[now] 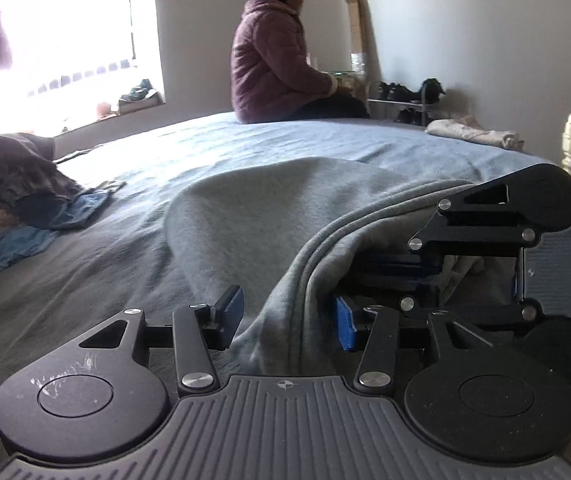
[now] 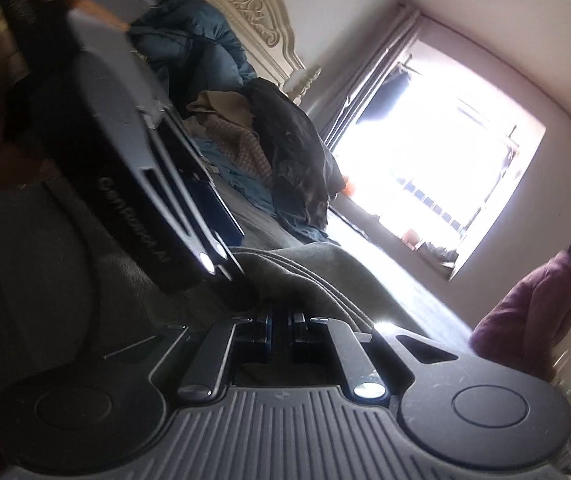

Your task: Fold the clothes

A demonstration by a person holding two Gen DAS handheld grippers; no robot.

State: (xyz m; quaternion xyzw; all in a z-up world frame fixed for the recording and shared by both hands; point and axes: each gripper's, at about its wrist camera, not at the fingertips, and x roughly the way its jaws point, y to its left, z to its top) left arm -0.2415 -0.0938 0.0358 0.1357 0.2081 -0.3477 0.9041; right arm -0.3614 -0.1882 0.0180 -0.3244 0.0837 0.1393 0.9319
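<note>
So the grey garment [image 1: 245, 216] is a thick fleecy thing, sweatshirt-type knit, lying bunched near the bed's [image 1: 245, 140] near edge toward the foot-post corner. It looks soft and floppy with a bit of weight to it, so I'd guess it'll sag and drag instead of holding a crease, though the fuzzy nap should grip fine and not slip. Best place to grab is probably the stitched hem [image 1: 305, 276], that ribbed double-seam band, since it's the firmest part.

Left gripper [image 1: 289, 316] has its blue pads spread apart with the hem fold sitting between them, not squeezed as far as I can see. Right gripper [image 2: 280, 328] has its jaws pressed together right at the cloth edge, and I can't tell if there's any fabric caught in there.

Bed cover is a flat grey-blue blanket, slightly rumpled. A dark heap of other clothes [image 1: 9, 176] sits well apart by the far side edge, and a cream folded piece [image 1: 473, 132] is near the far corner.
</note>
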